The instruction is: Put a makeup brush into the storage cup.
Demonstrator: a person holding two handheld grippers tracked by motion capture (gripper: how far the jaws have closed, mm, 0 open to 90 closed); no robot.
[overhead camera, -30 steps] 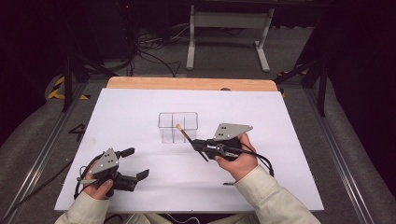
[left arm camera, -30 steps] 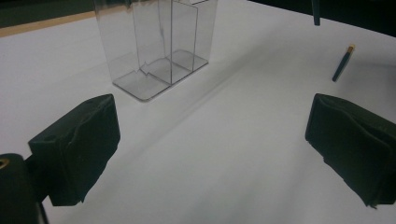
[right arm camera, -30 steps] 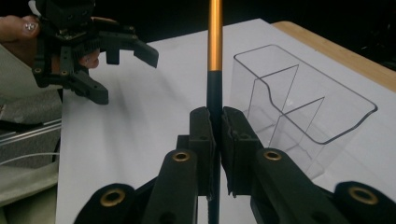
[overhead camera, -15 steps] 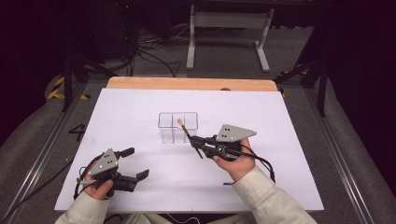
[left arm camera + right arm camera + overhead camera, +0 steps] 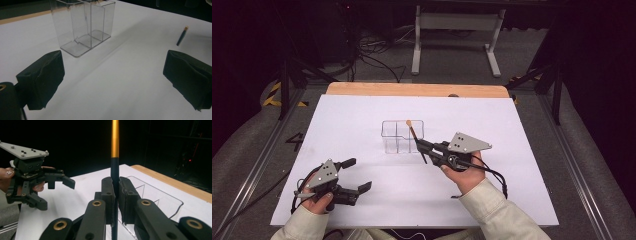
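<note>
While its jaws are clamping the brush (image 5: 115,167) by its dark handle, the right gripper (image 5: 424,148) is hovering beside the clear divided box (image 5: 399,137) mid-table — the left gripper (image 5: 357,175), jaws gaping empty, is resting near the table's (image 5: 522,150) front-left corner.

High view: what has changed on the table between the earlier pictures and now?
Little changed. The right gripper stays shut on the brush and has tipped it a bit more upright beside the clear organizer; the brush tip has drifted slightly toward the box's far rim. The left gripper rests open on the white table as before. The organizer has not moved.
</note>
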